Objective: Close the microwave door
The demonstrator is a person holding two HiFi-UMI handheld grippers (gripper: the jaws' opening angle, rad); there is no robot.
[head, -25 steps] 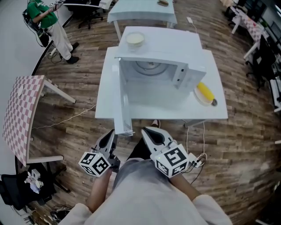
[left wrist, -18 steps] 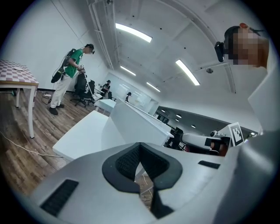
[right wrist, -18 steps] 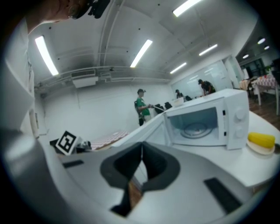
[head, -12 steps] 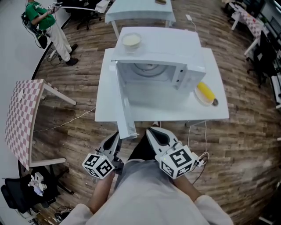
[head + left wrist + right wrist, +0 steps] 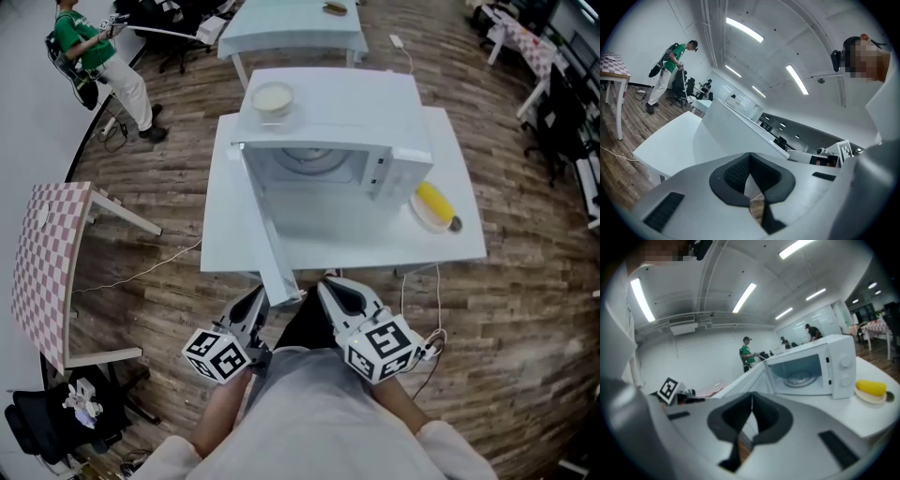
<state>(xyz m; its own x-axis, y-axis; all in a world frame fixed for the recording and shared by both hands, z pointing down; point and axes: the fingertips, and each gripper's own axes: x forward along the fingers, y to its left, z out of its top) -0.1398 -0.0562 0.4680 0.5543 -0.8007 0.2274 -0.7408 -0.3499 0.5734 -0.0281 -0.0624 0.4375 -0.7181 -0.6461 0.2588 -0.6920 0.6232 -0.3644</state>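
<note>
A white microwave (image 5: 375,150) stands on a white table (image 5: 459,239). Its door (image 5: 265,230) is swung wide open toward me. The door's free end hangs past the table's front edge, between my two grippers. My left gripper (image 5: 255,302) is shut and empty, just left of that free end; whether it touches is unclear. In the left gripper view the door (image 5: 736,136) rises as a white slab right behind my left gripper (image 5: 751,164). My right gripper (image 5: 330,289) is shut and empty, right of the door's end. The right gripper view looks over my right gripper (image 5: 752,404) into the microwave (image 5: 811,373).
A yellow corn cob on a plate (image 5: 431,203) lies right of the microwave. A bowl (image 5: 273,97) sits behind it. A checkered table (image 5: 42,253) stands at left and a person in green (image 5: 89,47) at far left. A cable (image 5: 141,267) runs over the wooden floor.
Both grippers have moved forward to the table's front edge. The door's free end, formerly ahead of the left gripper, now sits between the two. Both stay shut.
</note>
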